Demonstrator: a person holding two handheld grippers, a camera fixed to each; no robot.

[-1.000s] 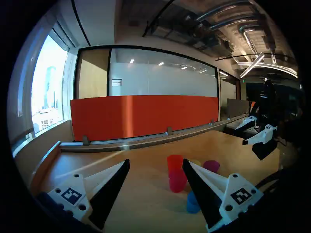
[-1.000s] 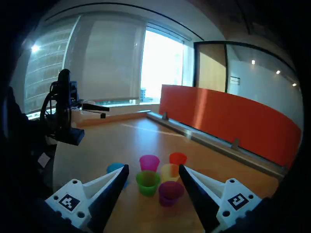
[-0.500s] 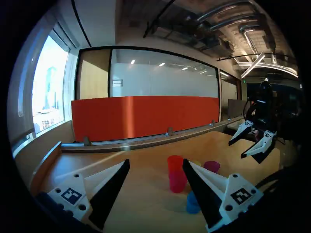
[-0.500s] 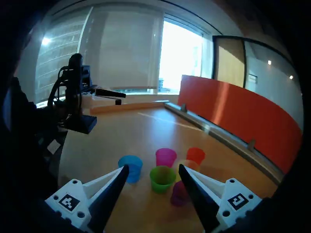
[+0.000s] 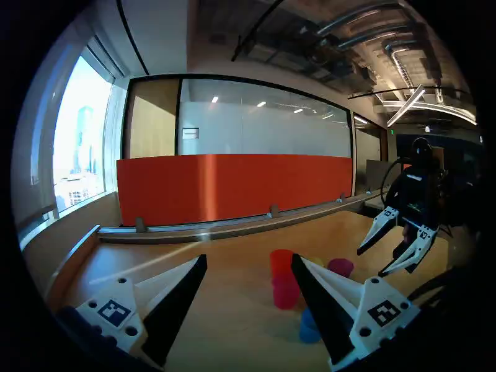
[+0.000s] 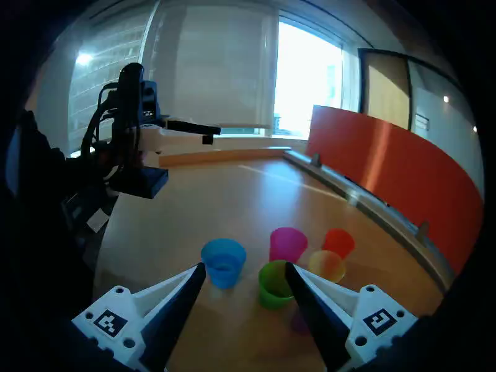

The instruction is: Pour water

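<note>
Table [image 6: 248,192]: 1, wood, no change. Grippers: 2. Right gripper [image 6: 243,268] has swung round and dipped toward the cups, so blue cup [image 6: 223,263] now sits just ahead of its fingers w/ green [image 6: 273,285] beside it. It's spread wide and empty, prob. lining up a first pick. Left gripper [image 5: 248,257] barely shifts, also wide and empty. Cups: 6, one per colour, incl. pink [image 6: 287,243], red [image 6: 338,242], yellow [image 6: 327,265], purple [image 5: 340,266], clustered mid-table. Can't tell which holds water.

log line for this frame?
phase: pre-grasp | left gripper: open, empty | right gripper: open, empty | blue cup, green cup: upright on table
</note>
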